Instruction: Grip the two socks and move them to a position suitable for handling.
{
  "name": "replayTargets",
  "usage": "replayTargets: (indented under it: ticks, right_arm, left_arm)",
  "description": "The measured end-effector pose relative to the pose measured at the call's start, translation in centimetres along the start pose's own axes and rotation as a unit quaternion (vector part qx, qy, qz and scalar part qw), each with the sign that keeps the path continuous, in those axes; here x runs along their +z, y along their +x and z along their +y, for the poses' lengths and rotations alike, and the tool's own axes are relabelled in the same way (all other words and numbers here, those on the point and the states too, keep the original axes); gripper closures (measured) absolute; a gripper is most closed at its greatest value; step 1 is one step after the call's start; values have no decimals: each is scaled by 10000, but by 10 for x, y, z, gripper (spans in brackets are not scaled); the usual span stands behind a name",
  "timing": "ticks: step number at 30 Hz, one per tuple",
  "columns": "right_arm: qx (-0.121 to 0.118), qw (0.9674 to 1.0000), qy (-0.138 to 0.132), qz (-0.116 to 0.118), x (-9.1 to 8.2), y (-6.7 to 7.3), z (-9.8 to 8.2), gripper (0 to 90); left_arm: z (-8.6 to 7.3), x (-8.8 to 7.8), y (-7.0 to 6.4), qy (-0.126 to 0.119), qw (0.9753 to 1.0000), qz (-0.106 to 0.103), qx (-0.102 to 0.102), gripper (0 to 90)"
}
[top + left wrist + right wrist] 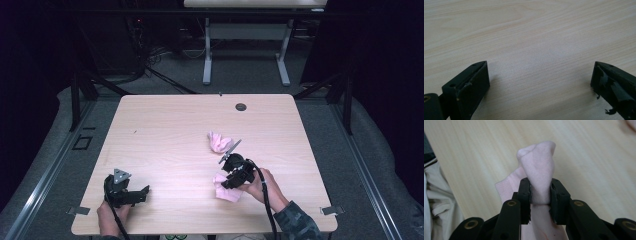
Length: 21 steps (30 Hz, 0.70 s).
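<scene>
Right gripper sits low at the near right of the table, hand angled inward, jaws pinched on a pink sock (soft ribbed knit, bunched into a rounded fold above the pads). A second pink sock lies crumpled just beyond it. Left gripper rests near left, jaws spread wide over bare pale woodgrain.

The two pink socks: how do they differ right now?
The near sock is bunched and pinched between the right gripper's jaws; the far sock lies free and crumpled on the table, farther from the person. Both are pale pink.
</scene>
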State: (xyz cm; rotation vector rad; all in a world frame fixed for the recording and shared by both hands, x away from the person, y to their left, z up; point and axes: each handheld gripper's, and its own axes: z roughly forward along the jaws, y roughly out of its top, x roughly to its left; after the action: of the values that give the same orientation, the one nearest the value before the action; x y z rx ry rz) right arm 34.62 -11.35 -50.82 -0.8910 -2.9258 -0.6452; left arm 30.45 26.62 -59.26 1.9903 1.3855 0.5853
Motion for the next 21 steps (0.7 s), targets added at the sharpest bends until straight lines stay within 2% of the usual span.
replayTargets:
  ticks: [4, 11, 13, 15, 19, 20, 21]
  right_arm:
    - [-173, 9997, 123, 155, 13, 19, -6, 722]
    - [-320, 9990, 197, 230, 25, 34, -10, 713]
    - [-418, 9984, 355, 112, 31, 37, -12, 650]
    - [-364, 9986, 361, 101, 33, 38, -14, 554]
    - [-241, 9996, 111, 103, 28, 36, -16, 298]
    - [-241, 9996, 111, 103, 28, 36, -16, 298]
    - [-254, 9996, 111, 48, 24, 34, -16, 239]
  left_arm:
    - [0, 0, 0, 1, 10000, -4, -6, 19]
    - [0, 0, 0, 1, 10000, -2, -2, 19]
    - [0, 0, 0, 1, 10000, -3, -1, 19]
    - [0, 0, 0, 2, 10000, -2, 1, 19]
    - [0, 0, 0, 0, 10000, -2, -2, 19]
    - [0, 0, 0, 2, 10000, 0, -3, 19]
    - [0, 0, 0, 0, 10000, 1, -4, 19]
